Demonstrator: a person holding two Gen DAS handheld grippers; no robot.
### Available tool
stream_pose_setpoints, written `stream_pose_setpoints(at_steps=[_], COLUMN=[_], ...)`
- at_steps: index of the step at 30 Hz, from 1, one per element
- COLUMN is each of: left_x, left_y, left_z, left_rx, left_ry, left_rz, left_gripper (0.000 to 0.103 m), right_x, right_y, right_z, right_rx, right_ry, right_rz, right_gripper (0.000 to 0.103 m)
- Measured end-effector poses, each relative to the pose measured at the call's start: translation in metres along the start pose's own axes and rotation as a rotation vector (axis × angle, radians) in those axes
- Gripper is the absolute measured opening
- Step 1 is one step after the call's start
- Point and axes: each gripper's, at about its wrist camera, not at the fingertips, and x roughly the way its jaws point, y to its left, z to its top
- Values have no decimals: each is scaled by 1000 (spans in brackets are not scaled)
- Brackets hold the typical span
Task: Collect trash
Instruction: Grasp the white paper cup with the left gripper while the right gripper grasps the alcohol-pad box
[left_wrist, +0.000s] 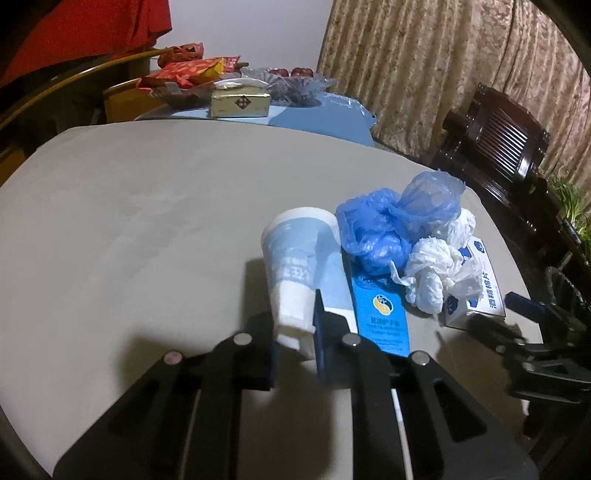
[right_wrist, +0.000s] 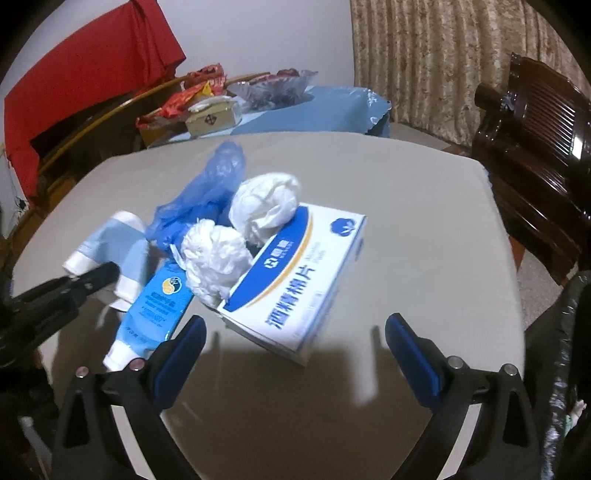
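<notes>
My left gripper (left_wrist: 295, 334) is pinched shut on the narrow end of the paper cup (left_wrist: 299, 254), which lies on its side just left of the blue tube (left_wrist: 380, 314). I should lift it straight, without crushing it. My right gripper (right_wrist: 295, 354) hangs wide open and empty, just short of the white box (right_wrist: 295, 280), right of the tube.
</notes>
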Motion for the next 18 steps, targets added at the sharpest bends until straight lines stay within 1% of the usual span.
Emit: stream_pose_setpoints(at_steps=[3, 7, 14, 18], left_x=[-5, -8, -15, -16], left_y=[3, 5, 4, 1], left_z=[-1, -2, -2, -1], left_rx=[2, 6, 7, 14], left_ry=[-8, -9, -24, -31], left_rz=[14, 28, 36, 42], left_gripper=[14, 14, 14, 14], right_x=[8, 11, -2, -3], right_y=[1, -9, -36, -38], right_z=[1, 4, 0, 3], right_rx=[2, 22, 59, 64], right_ry=[9, 19, 16, 1], right_rz=[-17, -41, -122, -100], right_gripper=[95, 95, 95, 95])
